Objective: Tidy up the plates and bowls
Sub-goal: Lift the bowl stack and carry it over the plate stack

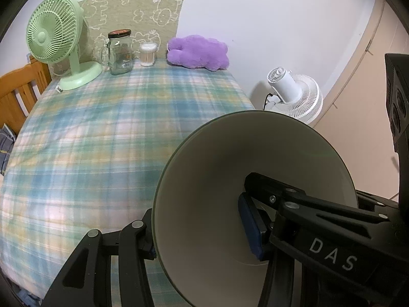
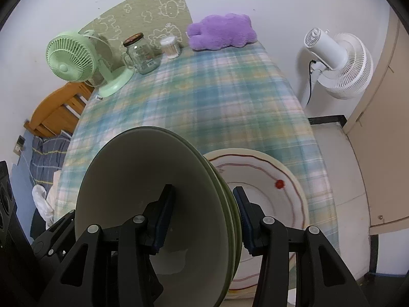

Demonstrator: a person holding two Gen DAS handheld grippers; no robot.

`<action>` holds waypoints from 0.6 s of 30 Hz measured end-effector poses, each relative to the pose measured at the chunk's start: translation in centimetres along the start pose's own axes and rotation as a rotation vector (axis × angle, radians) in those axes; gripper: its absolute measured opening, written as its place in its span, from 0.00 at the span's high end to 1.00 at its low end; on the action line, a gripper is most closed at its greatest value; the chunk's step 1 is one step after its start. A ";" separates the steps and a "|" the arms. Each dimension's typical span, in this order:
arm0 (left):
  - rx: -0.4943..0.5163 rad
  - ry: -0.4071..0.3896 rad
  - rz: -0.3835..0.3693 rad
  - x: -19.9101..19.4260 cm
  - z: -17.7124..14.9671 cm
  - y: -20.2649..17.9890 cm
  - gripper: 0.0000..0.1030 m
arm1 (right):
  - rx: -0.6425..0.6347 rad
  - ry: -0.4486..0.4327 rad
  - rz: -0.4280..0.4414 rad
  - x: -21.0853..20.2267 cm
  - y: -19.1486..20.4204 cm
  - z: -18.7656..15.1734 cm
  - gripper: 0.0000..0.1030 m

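Observation:
A stack of pale green bowls (image 2: 143,174) hangs tilted over the plaid tablecloth (image 2: 217,97). My right gripper (image 2: 204,215) is shut on the stack's wall, one pad inside the top bowl and the other against the outermost one. In the left wrist view the green bowl (image 1: 255,153) fills the lower right. There my left gripper (image 1: 199,230) is shut on its wall, one finger inside and one outside. A cream plate with a thin red line and a red dot (image 2: 268,176) lies flat on the cloth just behind the stack, partly hidden by it.
Along the table's far edge stand a green desk fan (image 1: 56,33), a glass jar with a dark lid (image 1: 120,53), a small cotton-swab tub (image 1: 148,55) and a purple plush toy (image 1: 198,52). A white floor fan (image 2: 340,61) stands off the right edge, a wooden chair (image 1: 18,92) at the left.

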State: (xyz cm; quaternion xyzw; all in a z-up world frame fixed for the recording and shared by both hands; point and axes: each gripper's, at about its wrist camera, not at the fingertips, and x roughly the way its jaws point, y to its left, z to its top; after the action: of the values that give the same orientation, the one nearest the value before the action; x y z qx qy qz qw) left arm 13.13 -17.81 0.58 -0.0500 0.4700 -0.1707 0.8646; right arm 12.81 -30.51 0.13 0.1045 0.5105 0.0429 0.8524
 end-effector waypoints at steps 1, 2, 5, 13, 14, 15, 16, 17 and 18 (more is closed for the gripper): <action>-0.005 0.002 -0.002 0.2 -0.1 -0.4 0.49 | -0.003 0.003 -0.001 0.1 -0.4 0.0 0.52; -0.009 0.005 -0.003 0.4 -0.2 -0.6 0.49 | -0.005 0.005 -0.002 0.1 -0.7 0.0 0.52; -0.020 0.014 -0.005 0.9 -0.5 -1.2 0.50 | -0.008 0.014 -0.005 0.1 -1.8 -0.1 0.52; -0.066 0.048 -0.001 2.4 -1.5 -2.1 0.51 | -0.028 0.056 -0.012 0.9 -3.4 -0.6 0.52; -0.070 0.052 -0.001 2.5 -1.6 -2.2 0.51 | -0.030 0.062 -0.013 1.1 -3.6 -0.7 0.52; -0.076 0.057 -0.001 2.7 -1.7 -2.2 0.51 | -0.033 0.069 -0.015 1.2 -3.8 -0.7 0.52; -0.080 0.061 0.000 2.8 -1.8 -2.3 0.51 | -0.035 0.073 -0.016 1.3 -3.9 -0.8 0.52; -0.083 0.066 0.001 3.0 -1.9 -2.3 0.51 | -0.038 0.079 -0.017 1.4 -4.0 -0.8 0.52; -0.086 0.070 0.002 3.1 -2.0 -2.3 0.51 | -0.039 0.084 -0.016 1.6 -4.2 -0.9 0.52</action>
State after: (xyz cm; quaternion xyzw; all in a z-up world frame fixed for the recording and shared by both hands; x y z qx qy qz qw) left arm 12.47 -20.92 -2.39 -0.0810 0.5068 -0.1511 0.8448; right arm 12.66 -34.18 -2.54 0.0819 0.5457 0.0503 0.8324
